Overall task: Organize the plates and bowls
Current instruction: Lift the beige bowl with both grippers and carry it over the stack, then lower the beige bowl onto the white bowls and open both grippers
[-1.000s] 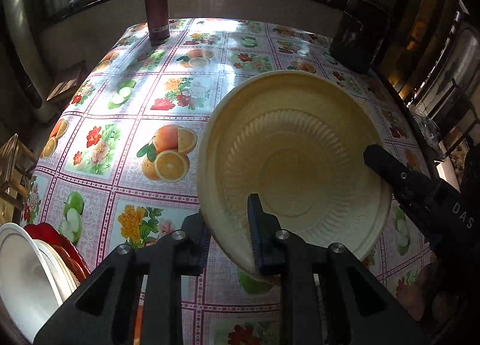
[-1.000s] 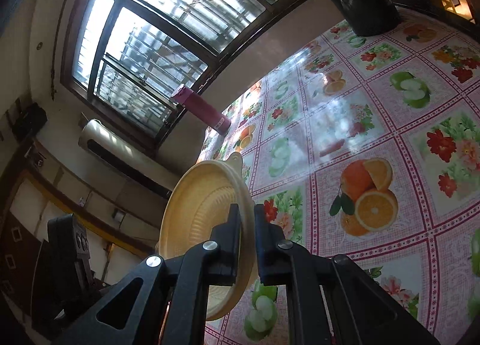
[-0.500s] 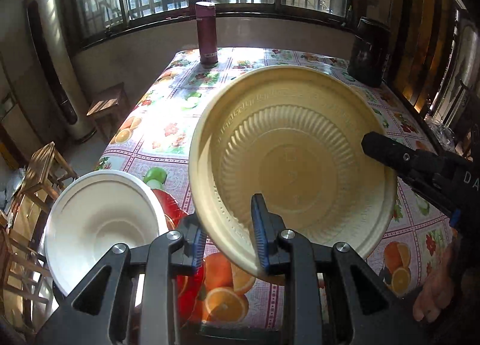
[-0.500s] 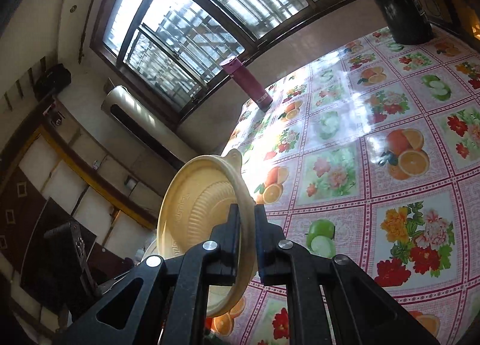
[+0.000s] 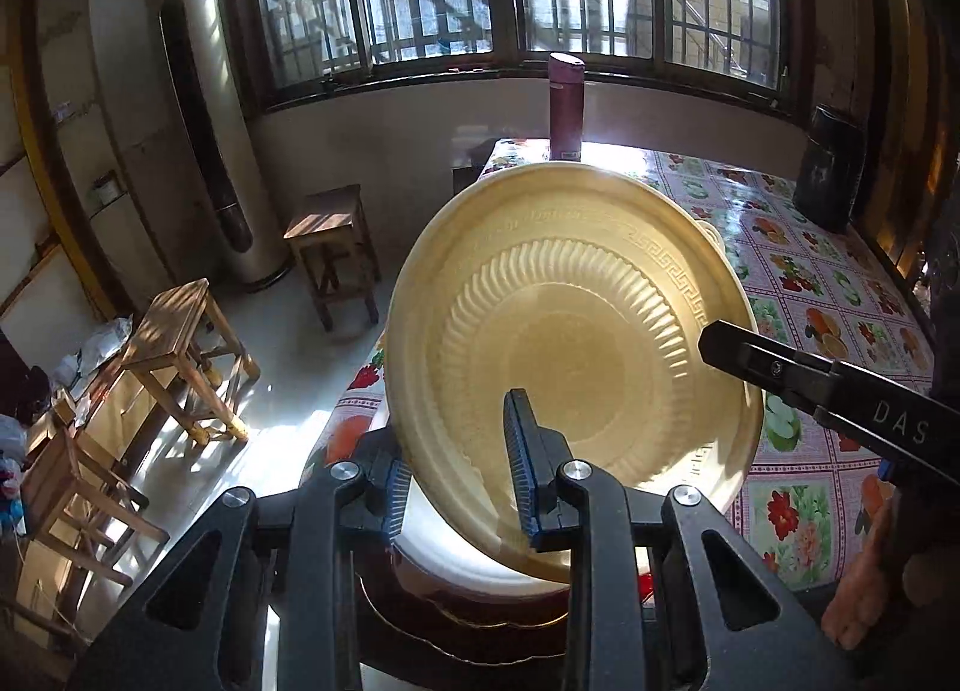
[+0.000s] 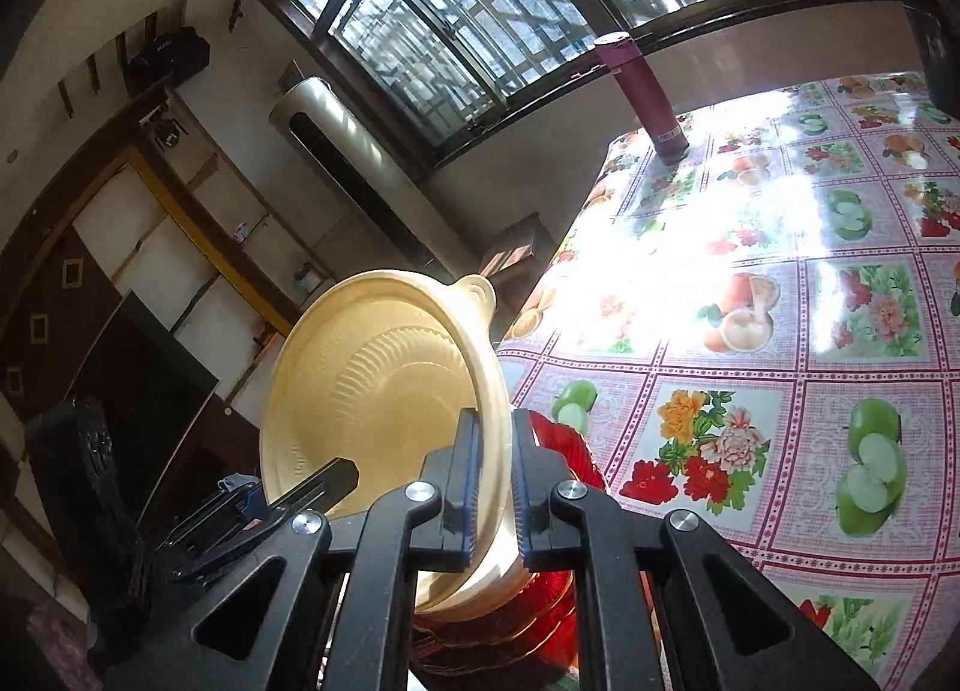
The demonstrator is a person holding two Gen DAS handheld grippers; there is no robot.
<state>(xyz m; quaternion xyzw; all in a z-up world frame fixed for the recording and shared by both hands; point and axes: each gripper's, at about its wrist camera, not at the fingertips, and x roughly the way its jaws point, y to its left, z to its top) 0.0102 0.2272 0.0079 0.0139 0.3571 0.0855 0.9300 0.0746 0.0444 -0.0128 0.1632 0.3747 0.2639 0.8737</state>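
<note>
A pale yellow ribbed bowl (image 5: 570,331) (image 6: 372,391) hangs tilted on edge at the table's near left corner, carried by both grippers. My left gripper (image 5: 456,451) straddles its lower rim, one pad behind the wall and one inside it. My right gripper (image 6: 492,451) is shut on the rim's right side; one of its fingers (image 5: 750,358) shows in the left wrist view. Directly under the bowl sits a white bowl (image 5: 456,565) on a stack of red plates (image 6: 564,445).
The table (image 6: 750,391) wears a fruit-and-flower oilcloth. A maroon flask (image 5: 566,108) stands at its far edge and a dark container (image 5: 831,168) at the far right. Wooden stools (image 5: 180,331) stand on the floor left of the table. A hand (image 5: 870,571) holds the right gripper.
Both grippers have carried the yellow bowl leftward from the table's middle to above the white bowl and red plates. The left jaws stand a little wider than before.
</note>
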